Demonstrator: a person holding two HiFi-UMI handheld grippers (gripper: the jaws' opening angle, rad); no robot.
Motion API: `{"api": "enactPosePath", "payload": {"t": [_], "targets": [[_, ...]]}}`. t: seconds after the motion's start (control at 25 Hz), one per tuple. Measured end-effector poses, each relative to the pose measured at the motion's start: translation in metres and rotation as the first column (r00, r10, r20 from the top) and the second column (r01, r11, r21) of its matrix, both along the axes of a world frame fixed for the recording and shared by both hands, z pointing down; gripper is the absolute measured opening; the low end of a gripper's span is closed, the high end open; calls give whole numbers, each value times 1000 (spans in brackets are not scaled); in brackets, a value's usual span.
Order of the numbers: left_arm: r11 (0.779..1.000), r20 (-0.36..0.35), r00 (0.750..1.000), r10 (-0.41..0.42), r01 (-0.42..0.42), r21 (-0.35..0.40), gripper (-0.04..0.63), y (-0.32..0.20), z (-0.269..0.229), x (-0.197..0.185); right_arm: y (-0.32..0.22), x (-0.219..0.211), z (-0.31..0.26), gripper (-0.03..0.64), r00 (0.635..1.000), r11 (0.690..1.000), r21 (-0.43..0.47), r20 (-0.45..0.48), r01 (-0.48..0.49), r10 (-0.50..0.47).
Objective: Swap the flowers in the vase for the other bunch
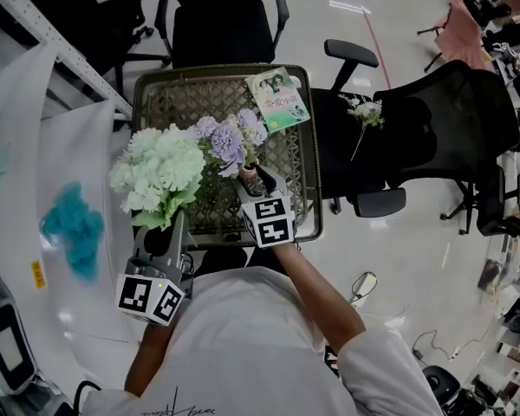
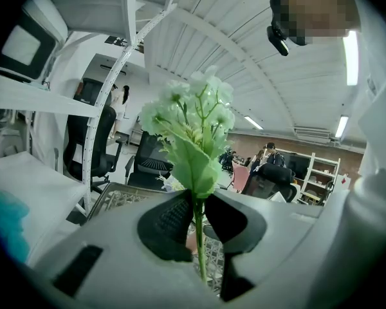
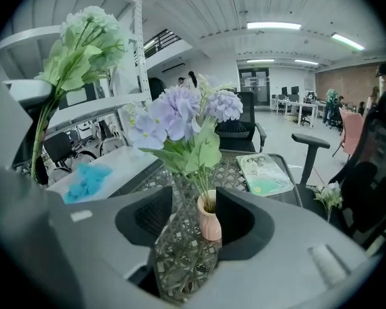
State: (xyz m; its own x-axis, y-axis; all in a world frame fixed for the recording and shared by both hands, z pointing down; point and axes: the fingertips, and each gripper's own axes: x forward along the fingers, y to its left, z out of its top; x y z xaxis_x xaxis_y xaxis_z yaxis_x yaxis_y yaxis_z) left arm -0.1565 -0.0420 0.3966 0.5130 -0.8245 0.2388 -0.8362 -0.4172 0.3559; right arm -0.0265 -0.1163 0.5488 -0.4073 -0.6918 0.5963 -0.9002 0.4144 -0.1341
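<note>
L gripper (image 2: pixel 198 214) is pinching the green bunch (image 1: pixel 159 173) by its stem while R gripper (image 3: pixel 194 217) is standing wide open w/ the vase (image 3: pixel 210 221) of purple flowers (image 3: pixel 179 116) between its jaws.

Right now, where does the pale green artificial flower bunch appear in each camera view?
Head view: the pale green artificial flower bunch sits left of centre, its stem clamped in the left gripper.
Left gripper view: dead centre, rising from between the jaws.
Right gripper view: upper left corner.
Shared landmark: the dark woven-mesh table, in all three.
</note>
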Motion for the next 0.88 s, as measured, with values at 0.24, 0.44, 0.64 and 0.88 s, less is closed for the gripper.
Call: {"api": "enactPosePath", "payload": {"t": [0.24, 0.44, 0.64, 0.88], "targets": [[1000, 15, 1000, -2, 3, -17, 63, -4, 4, 3, -9, 2, 10, 201, 999, 999, 0, -37, 39, -39], [999, 14, 1000, -8, 8, -33, 63, -4, 9, 5, -14, -1, 14, 201, 997, 998, 5, -49, 61, -61], [999, 10, 1000, -27, 27, -39, 63, -2, 11, 0, -15, -3, 20, 201, 996, 998, 4, -61, 64, -64], [998, 27, 999, -47, 48, -41, 63, 0, 12, -2, -22, -3, 25, 199, 992, 996, 12, -87, 89, -87]]}}
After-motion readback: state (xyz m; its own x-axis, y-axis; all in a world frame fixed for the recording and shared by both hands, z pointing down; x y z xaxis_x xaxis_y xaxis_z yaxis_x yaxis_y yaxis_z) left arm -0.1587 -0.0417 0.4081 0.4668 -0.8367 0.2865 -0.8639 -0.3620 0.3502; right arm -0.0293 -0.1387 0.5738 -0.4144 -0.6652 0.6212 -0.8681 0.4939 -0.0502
